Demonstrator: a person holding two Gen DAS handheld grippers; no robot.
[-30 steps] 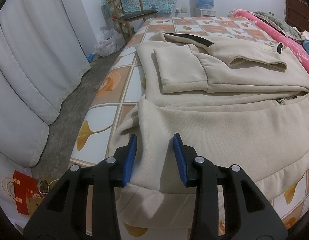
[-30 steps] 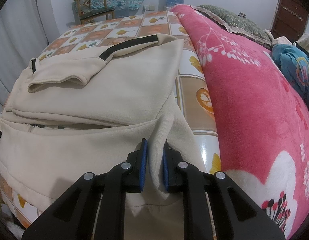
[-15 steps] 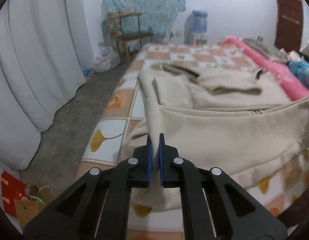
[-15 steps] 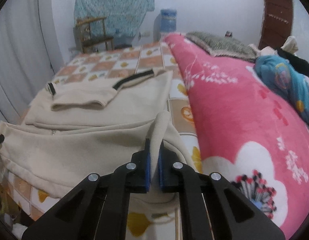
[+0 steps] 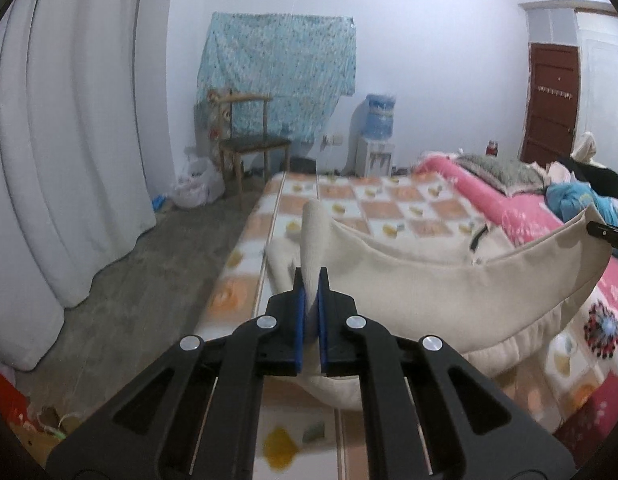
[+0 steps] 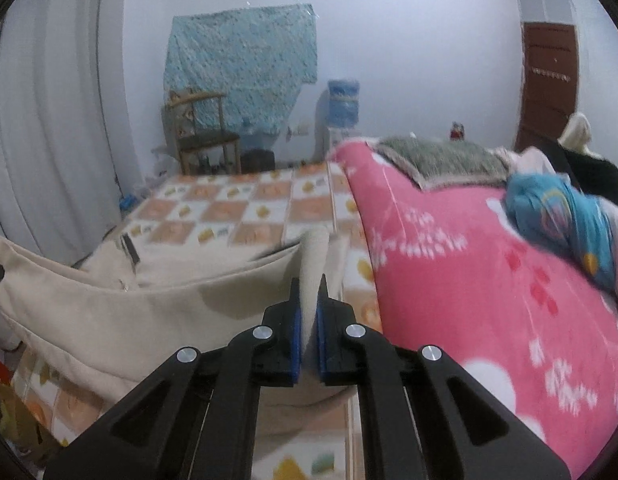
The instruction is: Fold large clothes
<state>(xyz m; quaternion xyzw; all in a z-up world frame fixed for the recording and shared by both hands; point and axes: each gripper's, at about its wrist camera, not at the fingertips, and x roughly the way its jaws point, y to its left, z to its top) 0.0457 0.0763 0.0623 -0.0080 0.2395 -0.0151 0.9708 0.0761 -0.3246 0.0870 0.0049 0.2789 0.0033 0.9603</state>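
- Left gripper (image 5: 311, 280): pinched on the hem corner of beige garment (image 5: 449, 292)
- Right gripper (image 6: 308, 286): pinched on opposite corner
- Garment: hem sagging between grippers above checked bedsheet (image 5: 373, 204)
- Right view only: pink blanket (image 6: 489, 280) in full, beside the garment

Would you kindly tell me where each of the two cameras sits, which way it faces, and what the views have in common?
Left wrist: sits behind the left gripper, facing along the bed toward the far wall; its shut fingers pinch the beige jacket's hem corner.
Right wrist: sits behind the right gripper, facing the same way beside the pink blanket, shut on the other hem corner.
Shared: the jacket, checkered sheet, wooden chair and water dispenser; each view catches the other gripper's tip.
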